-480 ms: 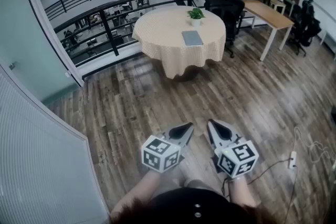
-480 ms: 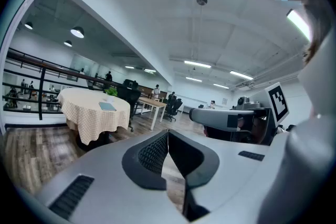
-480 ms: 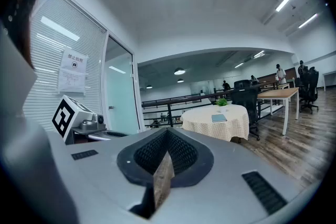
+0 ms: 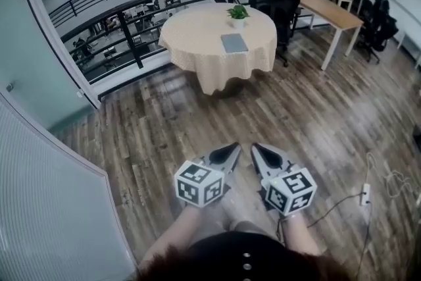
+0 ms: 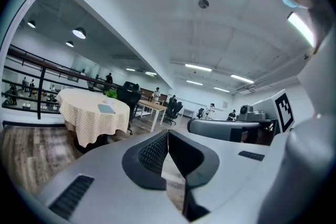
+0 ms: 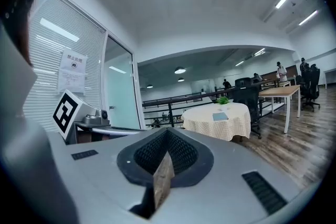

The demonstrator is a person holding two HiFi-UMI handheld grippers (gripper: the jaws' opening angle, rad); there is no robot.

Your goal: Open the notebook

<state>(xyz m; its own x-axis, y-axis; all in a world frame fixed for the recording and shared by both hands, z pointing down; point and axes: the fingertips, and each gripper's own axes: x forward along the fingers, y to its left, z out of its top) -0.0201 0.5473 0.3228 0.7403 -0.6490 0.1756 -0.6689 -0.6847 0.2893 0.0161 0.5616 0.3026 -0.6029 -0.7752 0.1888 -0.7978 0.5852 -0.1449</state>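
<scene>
A closed grey notebook (image 4: 233, 43) lies flat on a round table (image 4: 197, 36) with a pale checked cloth, far ahead across the wooden floor. It is small in the left gripper view (image 5: 106, 108) and the right gripper view (image 6: 220, 116). My left gripper (image 4: 235, 149) and right gripper (image 4: 255, 149) are held side by side close to my body, far short of the table. Both point towards it. The left gripper (image 5: 168, 134) and the right gripper (image 6: 168, 131) are both shut with nothing between their jaws.
A small potted plant (image 4: 237, 12) stands on the table behind the notebook. Black office chairs (image 4: 276, 0) and a wooden desk (image 4: 335, 13) stand to its right, a black railing (image 4: 131, 16) behind it. A white power strip (image 4: 365, 194) with cable lies on the floor at right.
In the head view the table and notebook have shifted slightly up and left. Both grippers have drifted a little left and up, still shut and side by side.
</scene>
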